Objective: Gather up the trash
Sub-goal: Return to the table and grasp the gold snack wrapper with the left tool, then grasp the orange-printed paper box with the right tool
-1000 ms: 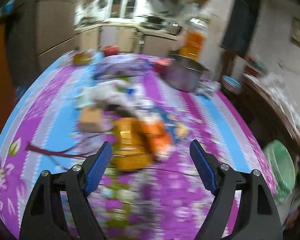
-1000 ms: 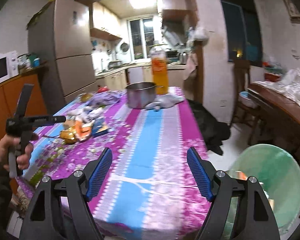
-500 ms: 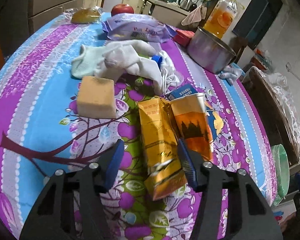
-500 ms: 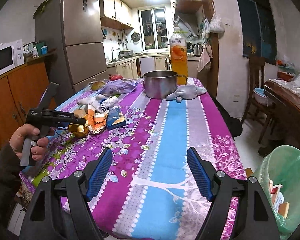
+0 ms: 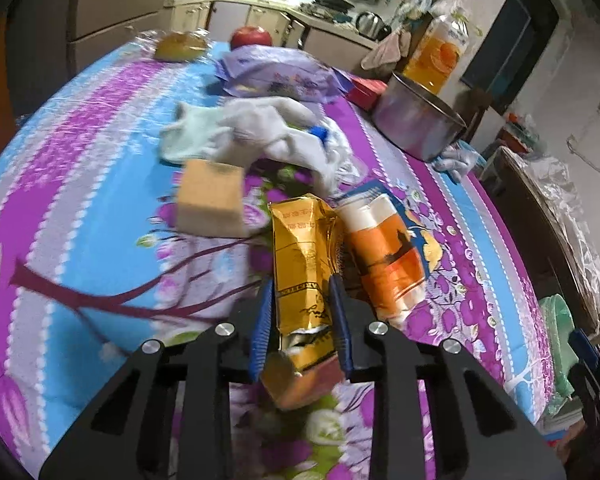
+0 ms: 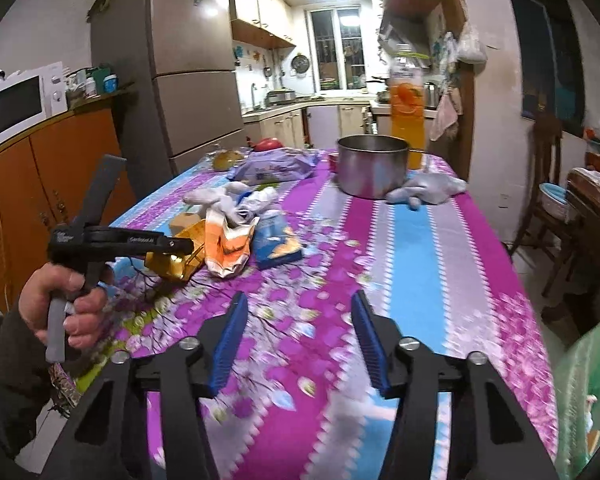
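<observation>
Left wrist view: our left gripper (image 5: 300, 304) has just closed onto the gold packet (image 5: 302, 276), clamped now; at 3 o'clock, right gripper (image 6: 296, 320) narrows, empty.

Count on table | gold foil packet (image 5: 300, 268): 1 | orange-and-white packet (image 5: 384, 256): 1 | blue packet (image 6: 276, 242): 1 | purple bag (image 5: 276, 72): 1 | steel pot (image 5: 416, 120): 1 | juice bottle (image 5: 436, 54): 1 | tan block (image 5: 210, 198): 1 | apple (image 5: 251, 36): 1
</observation>
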Action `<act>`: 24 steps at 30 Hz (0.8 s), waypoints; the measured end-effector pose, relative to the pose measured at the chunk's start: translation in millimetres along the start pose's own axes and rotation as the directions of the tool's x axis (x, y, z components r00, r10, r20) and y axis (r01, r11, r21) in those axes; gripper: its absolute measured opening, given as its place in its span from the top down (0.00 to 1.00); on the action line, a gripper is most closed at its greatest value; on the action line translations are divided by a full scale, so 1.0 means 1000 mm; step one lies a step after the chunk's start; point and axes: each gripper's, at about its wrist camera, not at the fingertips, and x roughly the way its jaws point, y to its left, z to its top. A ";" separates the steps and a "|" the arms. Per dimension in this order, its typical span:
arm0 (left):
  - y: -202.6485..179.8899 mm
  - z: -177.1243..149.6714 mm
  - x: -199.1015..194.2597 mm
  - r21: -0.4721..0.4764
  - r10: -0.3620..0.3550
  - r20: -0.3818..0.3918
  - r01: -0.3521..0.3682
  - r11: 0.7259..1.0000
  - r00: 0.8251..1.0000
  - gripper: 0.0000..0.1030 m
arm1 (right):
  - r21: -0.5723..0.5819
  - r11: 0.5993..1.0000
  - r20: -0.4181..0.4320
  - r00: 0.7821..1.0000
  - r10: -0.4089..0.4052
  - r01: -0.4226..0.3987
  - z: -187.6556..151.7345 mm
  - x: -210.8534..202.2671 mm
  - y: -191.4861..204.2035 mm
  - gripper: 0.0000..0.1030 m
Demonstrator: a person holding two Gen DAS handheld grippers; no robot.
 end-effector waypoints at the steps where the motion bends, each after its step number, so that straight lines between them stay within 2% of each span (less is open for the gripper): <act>1: 0.005 -0.002 -0.006 -0.010 0.006 0.013 -0.006 1.000 1.000 0.75 | -0.006 1.000 -0.005 1.000 0.017 -0.017 0.004 0.009 0.007 0.55; 7: 0.030 -0.010 -0.040 -0.046 0.078 0.096 -0.074 0.996 0.992 0.75 | -0.073 0.993 -0.035 0.996 0.087 -0.090 0.023 0.059 0.052 0.56; 10: 0.040 -0.012 -0.046 -0.055 0.087 0.101 -0.082 0.995 0.991 0.75 | -0.140 0.983 -0.067 0.992 0.106 -0.114 0.031 0.087 0.078 0.56; 14: 0.050 -0.013 -0.044 -0.073 0.081 0.090 -0.075 0.995 0.993 0.75 | -0.222 0.969 -0.105 0.991 0.084 -0.106 0.040 0.122 0.104 0.56; 20: 0.050 -0.016 -0.042 -0.068 0.078 0.091 -0.072 0.995 0.993 0.75 | -0.252 0.964 -0.171 0.984 0.044 -0.087 0.047 0.169 0.113 0.57; 22: 0.050 -0.016 -0.041 -0.067 0.081 0.092 -0.075 0.995 0.992 0.75 | -0.254 0.963 -0.189 0.981 0.039 -0.088 0.045 0.178 0.112 0.60; 24: 0.049 -0.017 -0.040 -0.063 0.083 0.092 -0.078 0.995 0.992 0.75 | -0.256 0.963 -0.201 0.979 0.031 -0.083 0.041 0.183 0.114 0.70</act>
